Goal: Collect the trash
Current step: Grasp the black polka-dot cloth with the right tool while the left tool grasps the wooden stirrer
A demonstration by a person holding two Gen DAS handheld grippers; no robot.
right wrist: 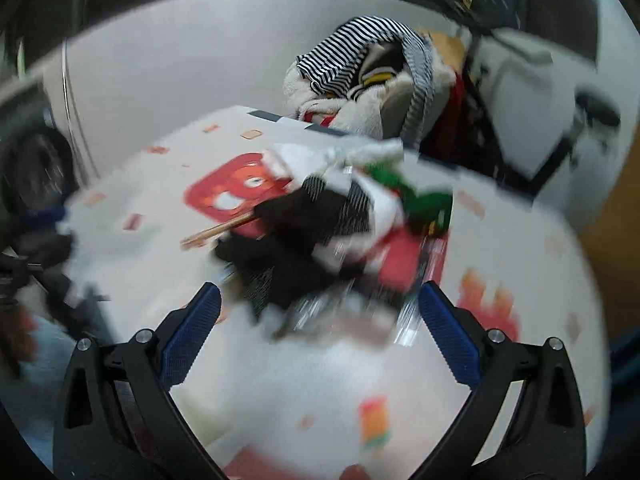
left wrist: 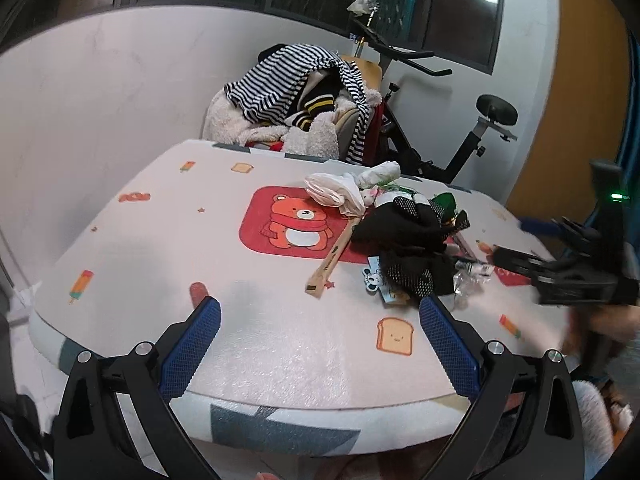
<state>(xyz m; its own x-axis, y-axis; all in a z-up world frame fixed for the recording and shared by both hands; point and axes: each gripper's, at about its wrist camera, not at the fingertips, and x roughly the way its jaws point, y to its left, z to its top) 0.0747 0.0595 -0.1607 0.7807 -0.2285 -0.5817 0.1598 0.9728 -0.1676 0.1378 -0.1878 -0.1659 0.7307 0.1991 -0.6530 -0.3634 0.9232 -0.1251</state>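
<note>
Trash pile: heaped mid-bench, right of the bear print.
Left gripper: fingers spread, empty, over near bench edge.
Right gripper: fingers spread, empty, nearing pile; view blurred.
Risk: hasty approach may scatter the loose wooden stick off the bench.

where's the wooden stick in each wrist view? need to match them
Left wrist: wooden stick right of centre, running diagonally from the black cloth pile toward the camera.
Right wrist: blurred, stick left of centre, poking out left of the pile.
Shared landmark: red bear patch on the table cover.
</note>
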